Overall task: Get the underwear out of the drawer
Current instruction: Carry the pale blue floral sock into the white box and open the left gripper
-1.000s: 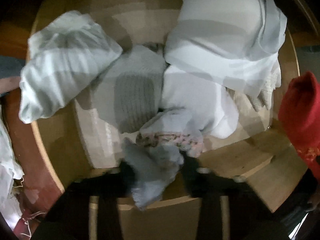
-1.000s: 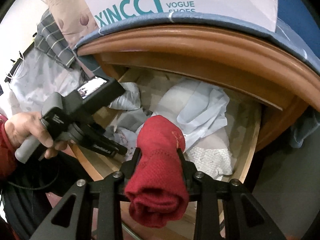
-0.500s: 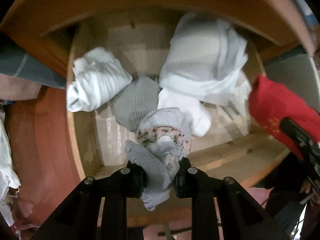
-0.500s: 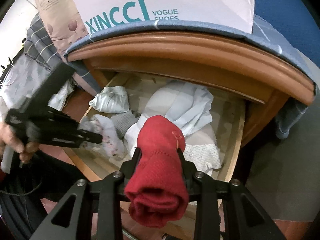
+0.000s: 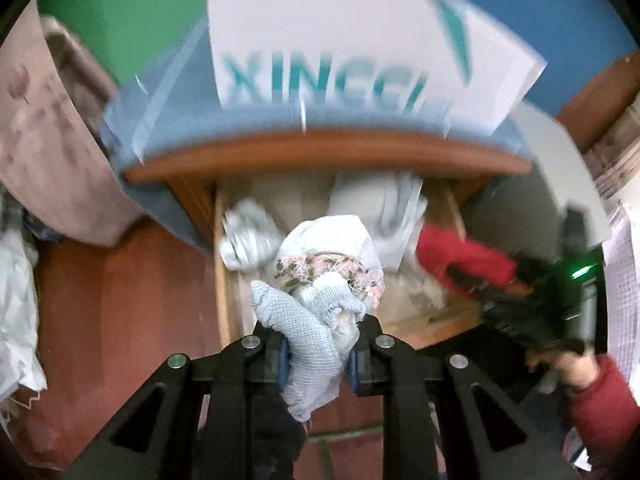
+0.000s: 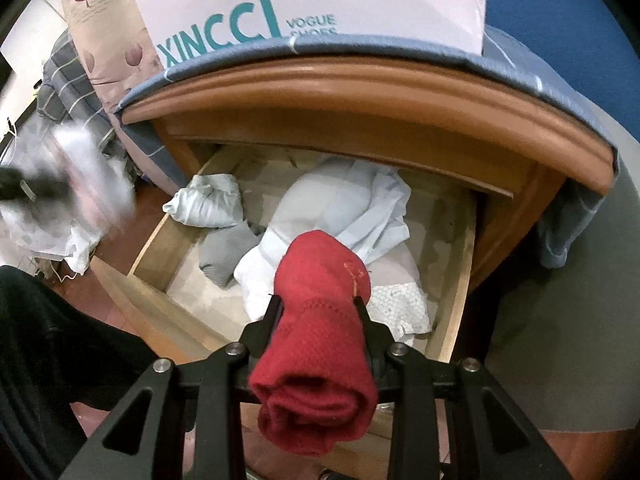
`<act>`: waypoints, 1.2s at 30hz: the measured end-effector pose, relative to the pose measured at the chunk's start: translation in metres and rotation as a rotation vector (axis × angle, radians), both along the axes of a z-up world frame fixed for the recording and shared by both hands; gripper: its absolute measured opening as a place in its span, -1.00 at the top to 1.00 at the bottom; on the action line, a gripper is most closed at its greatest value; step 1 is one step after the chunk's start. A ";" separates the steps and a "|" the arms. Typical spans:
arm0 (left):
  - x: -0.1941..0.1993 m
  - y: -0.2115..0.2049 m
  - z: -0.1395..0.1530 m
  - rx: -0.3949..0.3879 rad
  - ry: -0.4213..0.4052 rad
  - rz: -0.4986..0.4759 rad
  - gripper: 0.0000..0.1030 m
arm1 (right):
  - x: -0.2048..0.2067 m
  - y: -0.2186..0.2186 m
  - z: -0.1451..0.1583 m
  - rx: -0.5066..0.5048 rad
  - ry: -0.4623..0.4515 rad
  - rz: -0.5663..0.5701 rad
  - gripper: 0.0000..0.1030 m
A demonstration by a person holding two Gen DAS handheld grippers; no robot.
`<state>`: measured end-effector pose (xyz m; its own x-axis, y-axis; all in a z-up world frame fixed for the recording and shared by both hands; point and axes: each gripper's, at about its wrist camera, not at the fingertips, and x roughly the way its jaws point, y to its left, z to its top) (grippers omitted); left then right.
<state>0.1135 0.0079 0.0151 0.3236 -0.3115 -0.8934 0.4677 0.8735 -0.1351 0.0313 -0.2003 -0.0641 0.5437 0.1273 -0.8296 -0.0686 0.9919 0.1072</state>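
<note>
From the left wrist camera, the left gripper clamps a pale grey-blue knitted undergarment with a pink floral band, raised clear above the open wooden drawer; its jaws closed further on the cloth in the last moment. A white box printed XINCCI sits on the cabinet top. From the right wrist camera, the right gripper grasps a rolled red garment above the drawer's front, over white and grey clothing left inside.
</note>
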 end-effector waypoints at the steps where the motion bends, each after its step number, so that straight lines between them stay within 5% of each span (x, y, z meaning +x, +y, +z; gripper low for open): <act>1: -0.001 0.002 0.018 -0.011 -0.034 -0.001 0.63 | 0.000 -0.001 -0.002 0.004 0.002 -0.004 0.37; 8: 0.010 0.001 0.118 -0.070 -0.217 -0.015 0.63 | -0.001 -0.010 -0.006 0.040 -0.012 -0.028 0.37; 17: 0.075 -0.029 0.179 0.001 -0.336 0.025 0.63 | -0.004 -0.003 -0.004 0.025 -0.036 -0.006 0.37; 24: 0.135 -0.057 0.167 0.025 -0.280 0.091 0.63 | -0.006 -0.004 -0.002 0.034 -0.055 -0.011 0.37; 36: 0.210 -0.092 0.095 0.113 -0.118 0.141 0.62 | -0.006 -0.005 -0.003 0.054 -0.058 0.000 0.37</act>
<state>0.3233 -0.0845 0.1103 0.4613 -0.1555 -0.8735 0.3465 0.9379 0.0160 0.0253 -0.2052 -0.0666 0.5907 0.1706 -0.7886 -0.0761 0.9848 0.1560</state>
